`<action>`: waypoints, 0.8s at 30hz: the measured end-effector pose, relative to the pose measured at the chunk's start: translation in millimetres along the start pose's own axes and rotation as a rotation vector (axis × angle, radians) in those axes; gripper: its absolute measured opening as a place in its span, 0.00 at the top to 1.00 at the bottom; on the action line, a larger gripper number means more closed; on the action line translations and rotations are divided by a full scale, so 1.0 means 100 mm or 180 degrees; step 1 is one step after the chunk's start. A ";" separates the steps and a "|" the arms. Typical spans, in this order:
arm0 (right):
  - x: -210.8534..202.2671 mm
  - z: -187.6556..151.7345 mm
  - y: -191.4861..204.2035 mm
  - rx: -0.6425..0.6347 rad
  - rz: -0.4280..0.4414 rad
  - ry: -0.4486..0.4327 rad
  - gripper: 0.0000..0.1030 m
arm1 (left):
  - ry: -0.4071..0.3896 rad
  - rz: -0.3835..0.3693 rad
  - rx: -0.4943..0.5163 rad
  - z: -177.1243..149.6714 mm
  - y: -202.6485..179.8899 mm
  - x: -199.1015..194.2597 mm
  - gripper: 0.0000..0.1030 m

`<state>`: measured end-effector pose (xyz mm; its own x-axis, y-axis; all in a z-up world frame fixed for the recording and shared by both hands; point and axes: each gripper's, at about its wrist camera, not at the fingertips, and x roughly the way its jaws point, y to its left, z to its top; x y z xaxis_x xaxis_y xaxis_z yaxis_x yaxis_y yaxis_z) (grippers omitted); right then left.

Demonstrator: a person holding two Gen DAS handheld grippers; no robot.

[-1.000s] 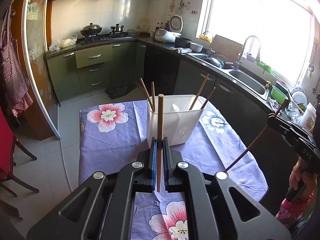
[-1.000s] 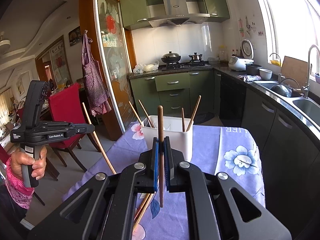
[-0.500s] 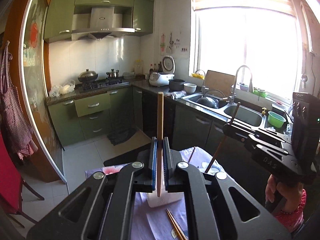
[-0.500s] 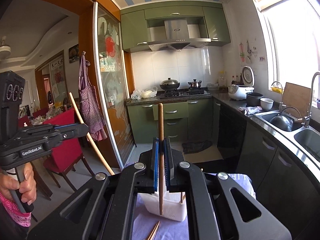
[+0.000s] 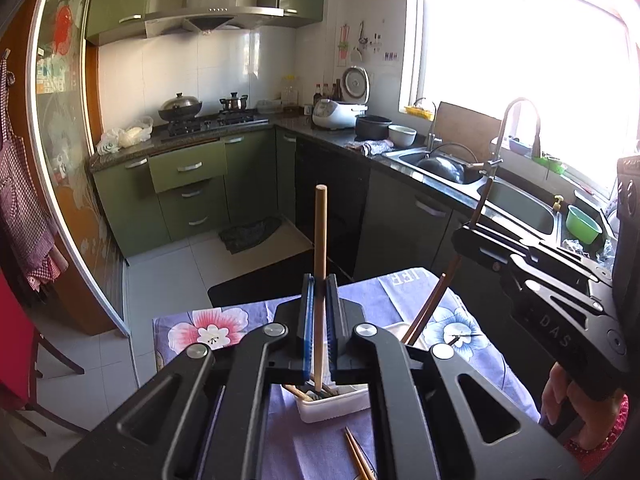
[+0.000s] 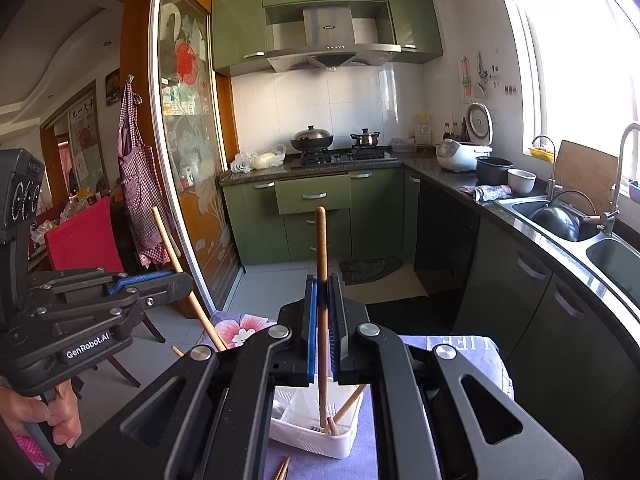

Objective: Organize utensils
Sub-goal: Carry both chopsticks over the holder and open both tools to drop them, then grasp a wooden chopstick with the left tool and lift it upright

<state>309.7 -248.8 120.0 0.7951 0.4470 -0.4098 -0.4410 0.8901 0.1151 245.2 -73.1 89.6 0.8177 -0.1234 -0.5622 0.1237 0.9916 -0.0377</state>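
Note:
My left gripper (image 5: 319, 284) is shut on a light wooden chopstick (image 5: 320, 240) held upright, its lower tip over the white utensil holder (image 5: 334, 406). My right gripper (image 6: 323, 284) is shut on a reddish-brown chopstick (image 6: 321, 248), upright, its lower end inside the white holder (image 6: 316, 436). The holder stands on the purple flowered tablecloth (image 5: 200, 328) and holds several chopsticks. The right gripper shows in the left wrist view (image 5: 468, 236); the left gripper shows in the right wrist view (image 6: 176, 282).
Two loose chopsticks (image 5: 358, 456) lie on the cloth in front of the holder, also seen in the right wrist view (image 6: 282, 468). Green kitchen cabinets (image 6: 312, 196), a steel sink (image 5: 516, 204) and a red chair (image 6: 84, 236) surround the table.
Both grippers rose and tilted over the holder, which slid from mid-frame to below the fingers. Both chopsticks now stand with their lower ends at the holder.

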 end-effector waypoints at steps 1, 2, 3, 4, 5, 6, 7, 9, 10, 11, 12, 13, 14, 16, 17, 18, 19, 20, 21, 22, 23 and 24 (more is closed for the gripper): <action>0.05 -0.03 -0.01 -0.0004 0.0007 0.0045 0.94 | 0.0062 -0.0008 0.0000 -0.04 0.00 0.06 0.95; 0.09 -0.05 -0.01 0.0001 0.0018 0.0086 0.94 | 0.0122 -0.0019 -0.0006 -0.08 0.00 0.11 0.94; 0.12 -0.09 -0.02 0.0016 0.0035 0.0112 0.94 | 0.0174 -0.0022 -0.0009 -0.12 0.01 0.15 0.94; 0.15 -0.12 -0.03 0.0017 0.0047 0.0150 0.94 | 0.0217 -0.0018 -0.0012 -0.15 0.01 0.19 0.94; 0.17 -0.14 -0.03 0.0014 0.0058 0.0181 0.94 | 0.0240 -0.0008 -0.0014 -0.17 0.01 0.21 0.94; 0.18 -0.16 -0.03 0.0016 0.0069 0.0192 0.94 | 0.0255 0.0006 -0.0005 -0.18 0.02 0.22 0.94; 0.18 -0.17 -0.03 0.0012 0.0074 0.0194 0.93 | 0.0262 0.0002 -0.0002 -0.19 0.02 0.21 0.91; 0.13 -0.16 -0.02 0.0000 0.0081 0.0176 0.93 | 0.0245 0.0006 0.0012 -0.18 0.02 0.16 0.84; 0.10 -0.15 -0.02 -0.0002 0.0086 0.0155 0.93 | 0.0226 0.0014 0.0021 -0.17 0.01 0.13 0.80; 0.04 -0.14 -0.01 0.0000 0.0090 0.0125 0.93 | 0.0207 0.0016 0.0022 -0.17 0.00 0.09 0.79; -0.04 -0.15 0.01 0.0000 0.0102 0.0095 0.93 | 0.0190 0.0010 0.0023 -0.17 -0.01 0.05 0.79; -0.12 -0.14 0.01 0.0003 0.0124 0.0055 0.93 | 0.0174 0.0004 0.0030 -0.17 -0.02 0.00 0.78; -0.23 -0.14 0.02 0.0003 0.0144 0.0006 0.93 | 0.0161 0.0004 0.0036 -0.17 -0.03 -0.06 0.76; -0.48 -0.18 0.03 -0.0013 0.0158 -0.0084 0.93 | 0.0156 0.0002 0.0026 -0.21 -0.05 -0.16 0.67; -0.61 -0.23 0.03 -0.0015 0.0161 -0.0111 0.92 | 0.0177 -0.0003 0.0014 -0.26 -0.05 -0.21 0.63; -0.71 -0.30 0.01 -0.0010 0.0169 -0.0125 0.88 | 0.0213 -0.0014 0.0003 -0.32 -0.06 -0.24 0.62; -0.82 -0.39 0.01 -0.0008 0.0171 -0.0125 0.86 | 0.0259 -0.0030 -0.0015 -0.40 -0.06 -0.25 0.61; -0.91 -0.50 0.00 -0.0011 0.0156 -0.0106 0.83 | 0.0329 -0.0042 -0.0044 -0.50 -0.06 -0.25 0.61; -0.99 -0.63 -0.03 -0.0006 0.0130 -0.0077 0.83 | 0.0418 -0.0053 -0.0076 -0.62 -0.07 -0.23 0.60; -1.07 -0.79 -0.04 0.0011 0.0102 -0.0045 0.83 | 0.0529 -0.0067 -0.0107 -0.76 -0.07 -0.19 0.60; -1.13 -0.95 -0.08 0.0041 0.0069 0.0002 0.83 | 0.0656 -0.0090 -0.0139 -0.90 -0.07 -0.13 0.61; -1.18 -1.12 -0.11 0.0080 0.0049 0.0052 0.83 | 0.0787 -0.0117 -0.0167 -1.05 -0.08 -0.06 0.60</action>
<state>174.3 -321.7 65.6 0.7814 0.4593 -0.4225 -0.4424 0.8852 0.1442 179.7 -76.1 6.5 0.6501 -0.1524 -0.7444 0.1160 0.9881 -0.1010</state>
